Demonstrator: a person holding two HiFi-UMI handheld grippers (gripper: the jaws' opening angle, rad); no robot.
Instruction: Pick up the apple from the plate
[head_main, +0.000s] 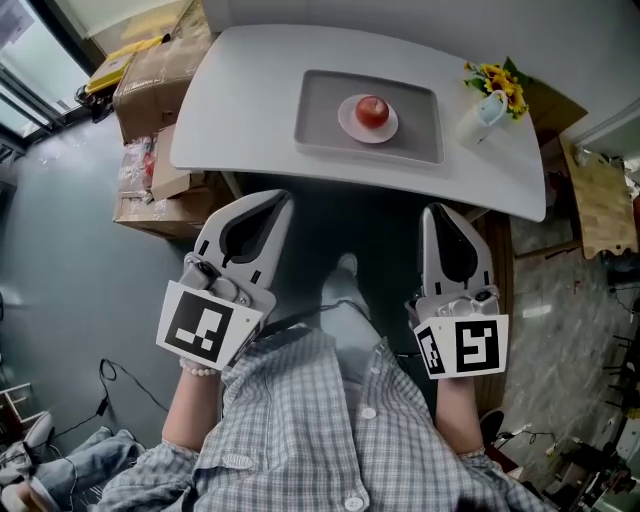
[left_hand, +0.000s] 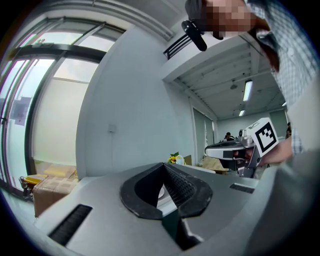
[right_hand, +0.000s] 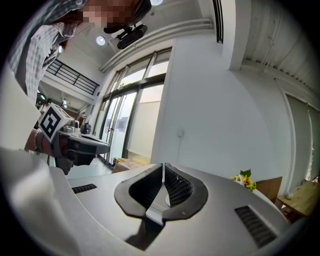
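A red apple (head_main: 372, 110) sits on a small white plate (head_main: 349, 124), which rests on a grey tray (head_main: 318, 110) on the white table (head_main: 240, 110). Both grippers hang short of the table's front edge, close to the person's body and well apart from the apple. The left gripper (head_main: 271, 199) points toward the table's left part with its jaws closed together, nothing held. The right gripper (head_main: 437, 210) points toward the table's right part, also shut and empty. In the left gripper view the left gripper (left_hand: 162, 165) is pressed shut, and a sliver of plate shows behind it; in the right gripper view the right gripper (right_hand: 163, 165) is equally shut.
A white cup of yellow flowers (head_main: 494, 96) stands on the table's right end. Cardboard boxes (head_main: 150, 75) are stacked on the floor at the left. A wooden table (head_main: 605, 200) stands at the right. Cables and clutter lie on the floor at both lower corners.
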